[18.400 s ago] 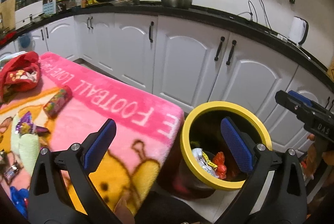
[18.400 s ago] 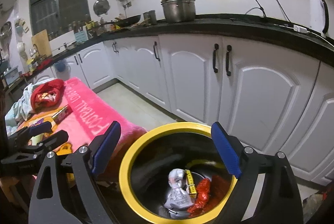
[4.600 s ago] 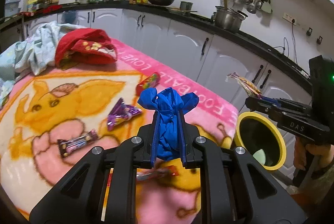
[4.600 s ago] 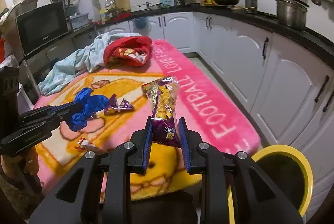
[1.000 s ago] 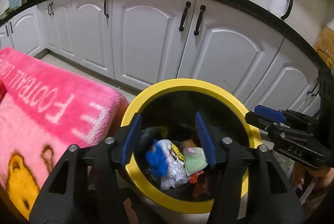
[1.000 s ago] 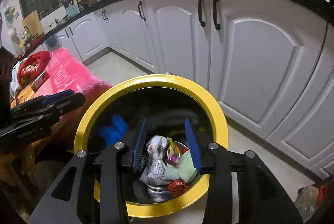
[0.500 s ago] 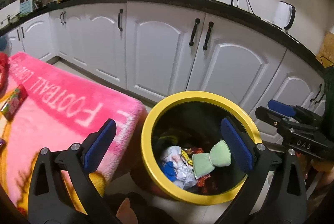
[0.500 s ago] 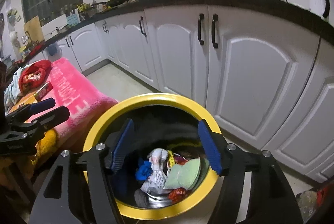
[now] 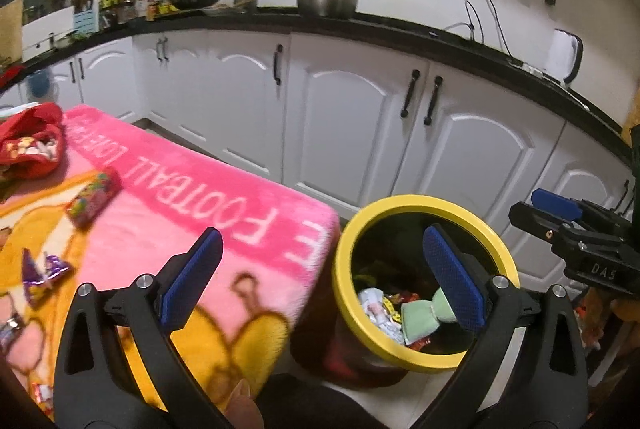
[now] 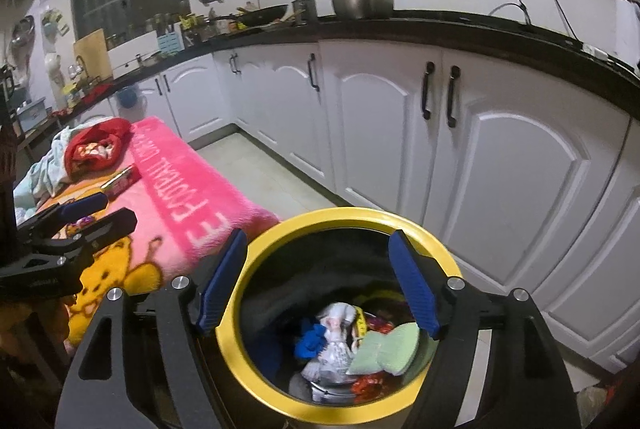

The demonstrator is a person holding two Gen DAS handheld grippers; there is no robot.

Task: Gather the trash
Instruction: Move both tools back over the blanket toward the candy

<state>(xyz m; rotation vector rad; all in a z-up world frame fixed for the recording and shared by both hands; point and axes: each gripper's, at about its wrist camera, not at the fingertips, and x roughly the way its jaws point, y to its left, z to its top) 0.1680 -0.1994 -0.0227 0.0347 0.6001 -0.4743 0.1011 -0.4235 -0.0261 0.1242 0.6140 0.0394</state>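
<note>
Crumpled wrappers (image 10: pixel 334 343) in round bin (image 10: pixel 256 357)

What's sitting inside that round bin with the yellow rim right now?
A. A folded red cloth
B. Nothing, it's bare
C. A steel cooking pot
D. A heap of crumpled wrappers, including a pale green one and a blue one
D: the right wrist view looks down into the round yellow-rimmed bin, where a pale green wrapper and a crumpled blue wrapper lie among other wrappers.
</note>
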